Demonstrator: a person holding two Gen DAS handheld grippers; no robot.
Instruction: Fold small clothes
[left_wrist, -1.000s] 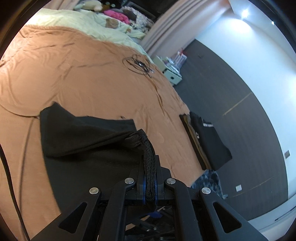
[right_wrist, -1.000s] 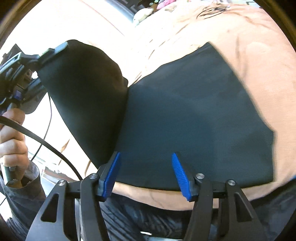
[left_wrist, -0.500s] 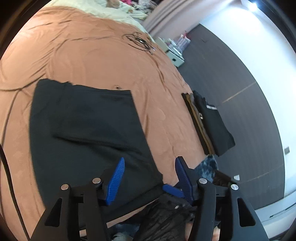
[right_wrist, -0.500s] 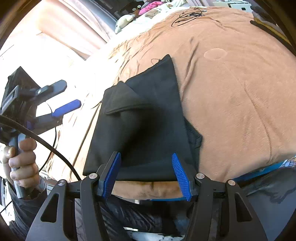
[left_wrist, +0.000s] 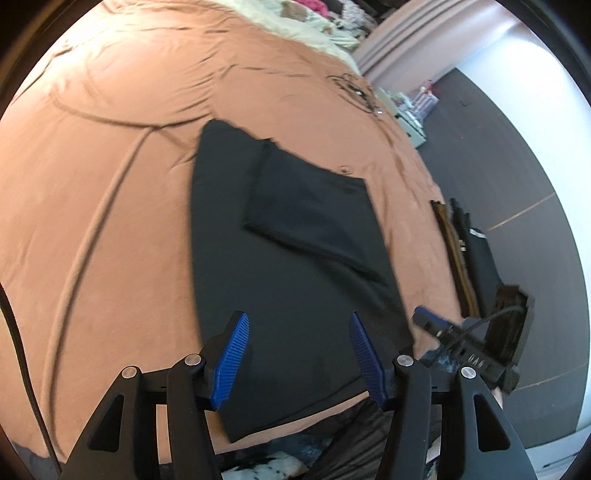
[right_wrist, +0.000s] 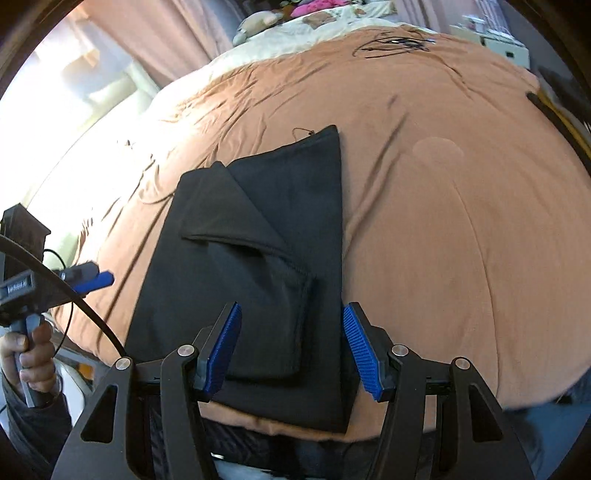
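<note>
Black garment lies flat on the brown bedspread, near the bed's front edge, with one flap folded over its middle. Left gripper hovers above the garment's near end, jaws spread wide, nothing held. Right gripper is likewise wide apart and empty, above the garment's near edge. A stack of folded clothes sits at the bed's right edge, well apart. A tangled black cable lies at the far end.

Bed under a rust-brown sheet, pink curtains — sunlit window, dark grey floor, white wall.
</note>
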